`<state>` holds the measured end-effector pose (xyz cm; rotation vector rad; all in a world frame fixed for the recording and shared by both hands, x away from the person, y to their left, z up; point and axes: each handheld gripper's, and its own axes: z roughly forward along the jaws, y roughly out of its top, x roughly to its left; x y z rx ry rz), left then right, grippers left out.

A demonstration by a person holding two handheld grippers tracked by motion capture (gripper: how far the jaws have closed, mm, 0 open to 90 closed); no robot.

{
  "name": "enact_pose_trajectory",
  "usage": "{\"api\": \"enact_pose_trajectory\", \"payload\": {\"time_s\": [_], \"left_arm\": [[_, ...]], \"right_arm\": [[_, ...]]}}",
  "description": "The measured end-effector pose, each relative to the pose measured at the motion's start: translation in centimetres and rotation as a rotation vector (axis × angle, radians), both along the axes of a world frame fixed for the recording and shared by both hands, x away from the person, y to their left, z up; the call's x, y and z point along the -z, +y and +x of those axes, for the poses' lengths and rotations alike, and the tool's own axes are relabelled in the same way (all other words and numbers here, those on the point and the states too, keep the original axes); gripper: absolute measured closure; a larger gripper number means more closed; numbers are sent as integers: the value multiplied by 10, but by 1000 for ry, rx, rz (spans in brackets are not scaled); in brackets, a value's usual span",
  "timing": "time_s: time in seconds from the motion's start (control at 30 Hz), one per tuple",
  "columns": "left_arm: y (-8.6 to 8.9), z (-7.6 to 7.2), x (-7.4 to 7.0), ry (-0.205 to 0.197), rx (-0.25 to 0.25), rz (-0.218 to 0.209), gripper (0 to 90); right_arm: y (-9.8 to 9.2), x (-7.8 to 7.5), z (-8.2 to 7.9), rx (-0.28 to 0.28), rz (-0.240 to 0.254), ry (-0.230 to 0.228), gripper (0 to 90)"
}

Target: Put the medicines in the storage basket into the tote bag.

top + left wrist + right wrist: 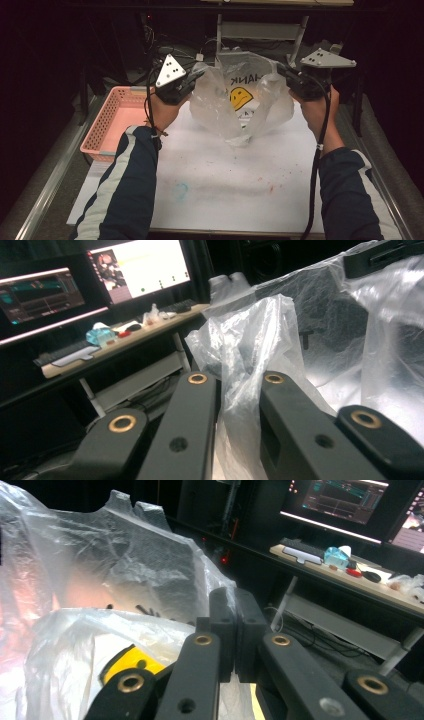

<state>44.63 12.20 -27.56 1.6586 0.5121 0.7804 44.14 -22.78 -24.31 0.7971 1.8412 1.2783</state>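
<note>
A clear plastic bag [240,102] printed with a yellow smiley face and dark letters hangs above the white table sheet [225,185], stretched between both grippers. My left gripper [197,75] is shut on the bag's left rim. In the left gripper view, bunched film of the bag [250,340] sits between the jaws of the left gripper [235,382]. My right gripper [281,70] is shut on the right rim. In the right gripper view, the right gripper [234,605] has its pads pressed together on the edge of the bag [100,570]. The bag's bottom tip nearly touches the sheet.
A pink perforated basket [120,115] stands at the table's left edge. The sheet carries faint coloured stains. Metal rails run along both sides of the table. Behind the table is a desk [100,350] with monitors, a keyboard and small items.
</note>
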Motion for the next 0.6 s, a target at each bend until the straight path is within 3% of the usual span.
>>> {"api": "enact_pose_trajectory", "payload": {"time_s": [0.2, 0.33, 0.53, 0.6], "left_arm": [[5, 2, -12, -15, -25, -11, 877], [6, 6, -17, -18, -40, -4, 876], [4, 9, -10, 0, -60, 1, 873], [1, 11, -6, 4, -86, 16, 801]], "right_arm": [[-5, -24, -7, 5, 26, -48, 900], [-14, -35, -12, 14, 107, -72, 900], [-11, -25, -8, 37, 92, -64, 900], [-11, -19, -5, 39, 94, -53, 900]]}}
